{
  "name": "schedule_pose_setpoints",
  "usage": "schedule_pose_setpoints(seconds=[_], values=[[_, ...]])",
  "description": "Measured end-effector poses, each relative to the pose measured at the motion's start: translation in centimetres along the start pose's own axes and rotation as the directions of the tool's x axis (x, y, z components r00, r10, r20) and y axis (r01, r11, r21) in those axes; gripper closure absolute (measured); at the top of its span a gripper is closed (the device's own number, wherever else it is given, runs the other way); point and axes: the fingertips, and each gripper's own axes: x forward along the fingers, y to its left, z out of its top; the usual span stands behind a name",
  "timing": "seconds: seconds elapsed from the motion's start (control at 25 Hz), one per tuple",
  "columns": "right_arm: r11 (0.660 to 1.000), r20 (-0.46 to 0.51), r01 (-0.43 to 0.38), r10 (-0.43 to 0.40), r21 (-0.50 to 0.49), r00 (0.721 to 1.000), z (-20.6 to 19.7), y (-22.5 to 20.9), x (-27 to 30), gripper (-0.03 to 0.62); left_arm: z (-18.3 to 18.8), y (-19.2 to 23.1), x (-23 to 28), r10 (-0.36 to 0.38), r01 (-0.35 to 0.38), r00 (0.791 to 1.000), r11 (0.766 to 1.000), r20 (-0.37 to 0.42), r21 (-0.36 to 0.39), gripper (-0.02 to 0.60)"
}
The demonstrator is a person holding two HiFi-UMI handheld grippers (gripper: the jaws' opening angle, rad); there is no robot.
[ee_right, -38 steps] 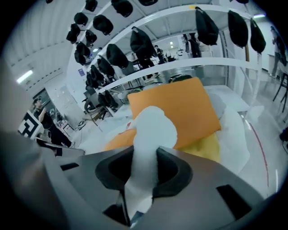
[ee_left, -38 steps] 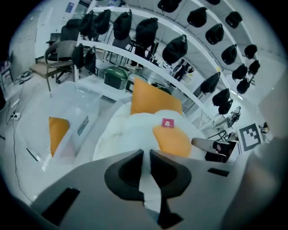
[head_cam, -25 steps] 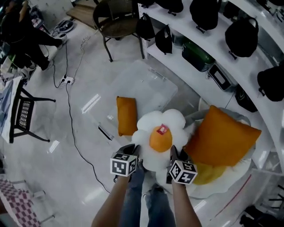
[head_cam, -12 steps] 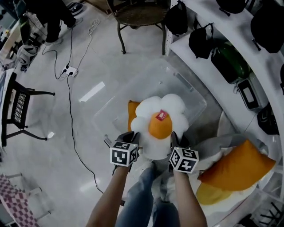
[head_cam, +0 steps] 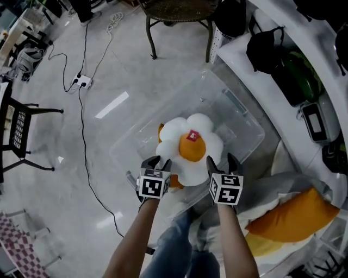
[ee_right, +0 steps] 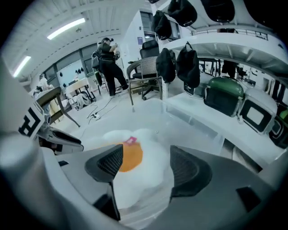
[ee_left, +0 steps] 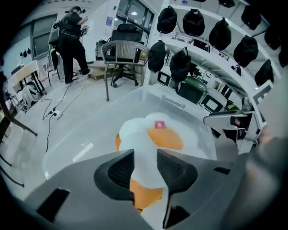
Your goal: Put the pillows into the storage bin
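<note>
My left gripper [head_cam: 156, 161] and right gripper [head_cam: 221, 160] have just been opening their jaws. Both are released, with the near white petals of the flower pillow [head_cam: 187, 146] loose between them. It lies in the clear storage bin [head_cam: 239, 106] on an orange pillow [head_cam: 175, 182].

In bin [head_cam: 239, 125], orange pillow [head_cam: 174, 182] mostly hidden under flower pillow [head_cam: 187, 146]. Print on tag [head_cam: 192, 136] too small for you to read. Top edge cuts off chair [head_cam: 179, 11], bottom edge your forearms [head_cam: 136, 239].
</note>
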Motion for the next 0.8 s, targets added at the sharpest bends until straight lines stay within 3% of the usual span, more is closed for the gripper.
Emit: schedule_pose_setpoints(seconds=[0.12,0.4,0.64,0.8], values=[[0.997,0.01,-0.021,0.02,0.077,1.0,-0.5,-0.2,-0.7,0.241,0.1,-0.3,-0.7,0.004,-0.004,1.0,1.0,0.016,-0.007,0.404],[0.991,0.047,-0.036,0.03,0.132,0.998,0.0,-1.1,-6.4,0.215,1.3,-4.6,-5.0,-0.04,0.04,0.998,0.999,0.043,0.005,0.367],[0.981,0.118,-0.017,-0.006,0.192,0.993,0.2,-3.5,-15.8,0.215,3.3,-13.2,-10.8,-0.115,0.106,0.988,0.99,0.106,0.09,0.367],[0.972,0.14,0.041,-0.075,0.233,0.987,-3.0,-8.5,-24.3,0.215,2.7,-23.5,-13.6,-0.198,0.177,0.974,0.968,0.108,0.179,0.367]])
